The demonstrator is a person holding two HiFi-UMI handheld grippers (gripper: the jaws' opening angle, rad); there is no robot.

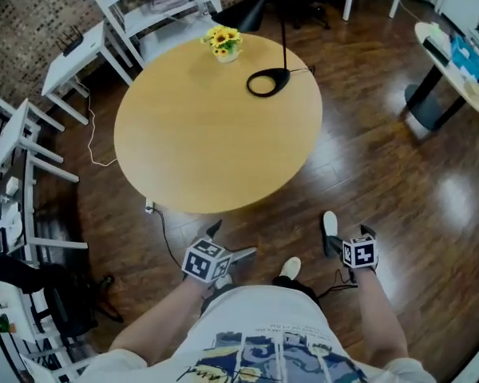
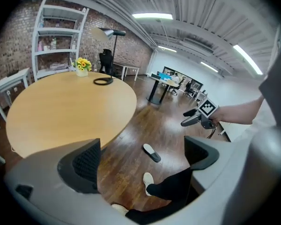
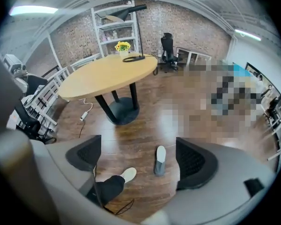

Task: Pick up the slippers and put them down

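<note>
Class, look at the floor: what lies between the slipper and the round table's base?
Only bare wooden floor. The right gripper view shows nothing between the slipper and the table's base.

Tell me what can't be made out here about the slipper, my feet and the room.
- Slipper: head view, near end overlapped by the right tool.
- Foot: sock or shoe, too small in every view.
- Room's far side: right gripper view, a mosaic patch covers it.
- Shelf contents: head view, too small and blurred.
</note>
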